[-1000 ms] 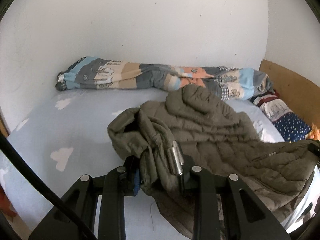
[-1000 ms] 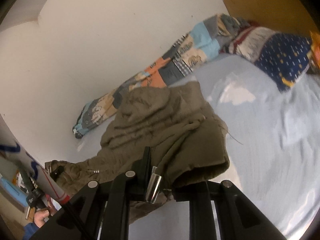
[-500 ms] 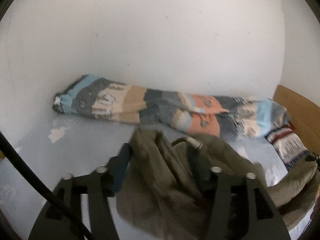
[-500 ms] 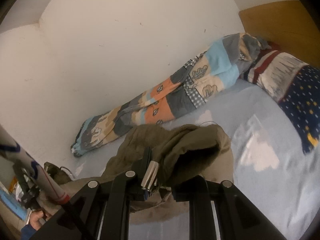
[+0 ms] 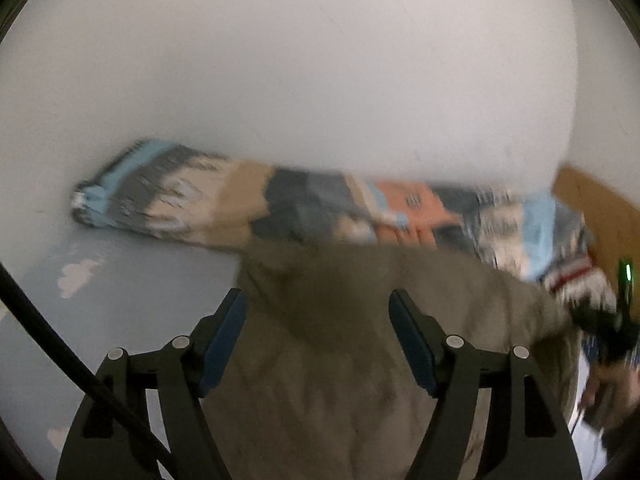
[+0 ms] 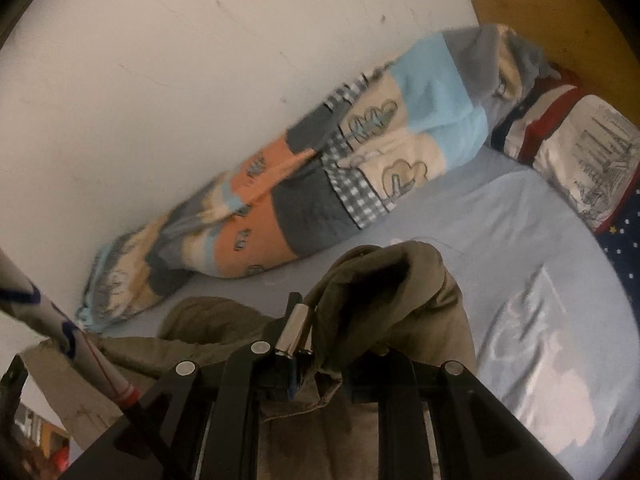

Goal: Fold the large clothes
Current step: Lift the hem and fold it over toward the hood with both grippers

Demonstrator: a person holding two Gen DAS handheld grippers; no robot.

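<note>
An olive green padded jacket point(image 5: 340, 360) lies between and below the fingers of my left gripper point(image 5: 318, 320), whose jaws stand wide apart; the view is blurred by motion. My right gripper point(image 6: 324, 360) is shut on a fold of the same jacket point(image 6: 384, 288) near its metal cord end point(image 6: 294, 330) and holds it above the light blue bed sheet point(image 6: 520, 240). The jacket hangs between the two grippers. The right gripper also shows at the right edge of the left wrist view point(image 5: 612, 320).
A rolled patchwork quilt point(image 6: 312, 196) lies along the white wall point(image 6: 200, 60), also in the left wrist view point(image 5: 280, 208). Patterned pillows point(image 6: 588, 168) sit at the wooden headboard point(image 6: 560, 20). A white pole point(image 6: 60, 320) crosses the lower left of the right wrist view.
My left gripper has opened and let go of the jacket fold it held, while swinging up and toward the wall. My right gripper has lifted its fold toward the quilt.
</note>
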